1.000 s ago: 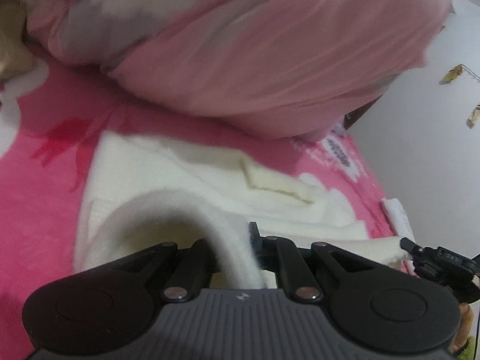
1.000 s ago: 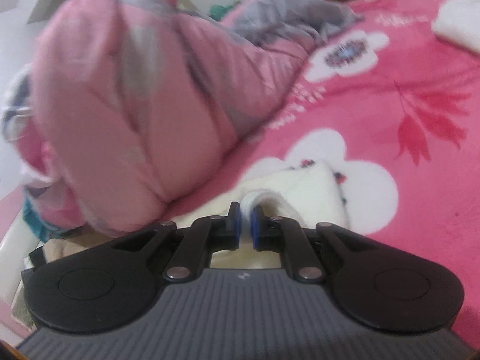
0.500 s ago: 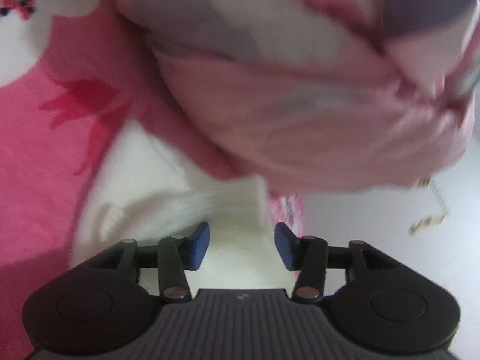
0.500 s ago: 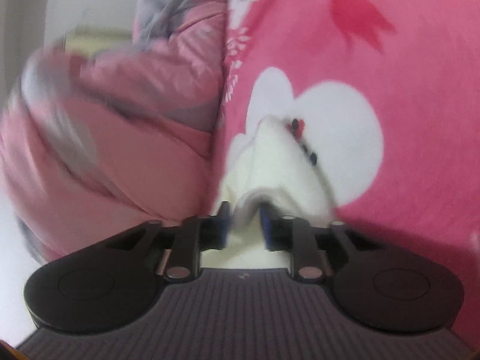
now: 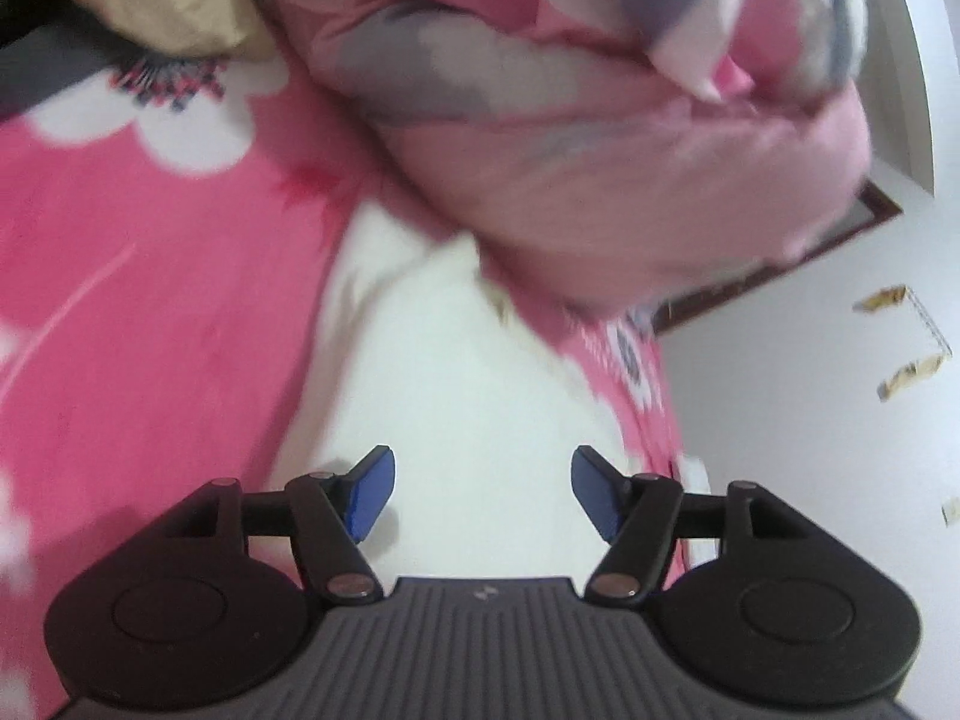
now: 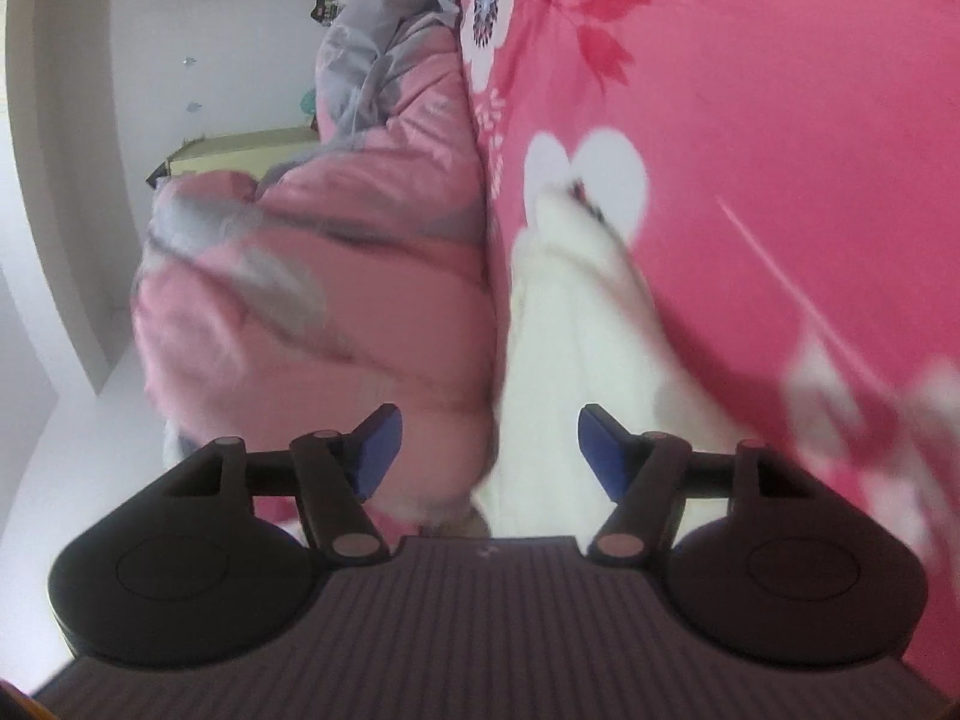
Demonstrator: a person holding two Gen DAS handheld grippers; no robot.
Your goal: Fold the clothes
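A cream fleece garment [image 5: 474,372] lies on the pink flowered bedspread [image 5: 150,312], its far edge against a bundled quilt. My left gripper [image 5: 483,489] hovers just over it, open, with nothing between the blue pads. In the right wrist view the same cream garment [image 6: 576,348] runs away from the camera as a narrow strip beside the quilt. My right gripper [image 6: 489,450] is open too, its pads spread over the garment's near end and holding nothing.
A bulky pink and grey quilt [image 5: 600,138] is heaped on the bed right behind the garment; the quilt [image 6: 324,276] fills the left of the right wrist view. A tan pillow [image 5: 162,0] lies far left. White floor [image 5: 810,420] lies beyond the bed's right edge.
Both grippers were shut on folds of the cream garment a second ago; both have opened wide and let it drop onto the bedspread. Both views have swung round.
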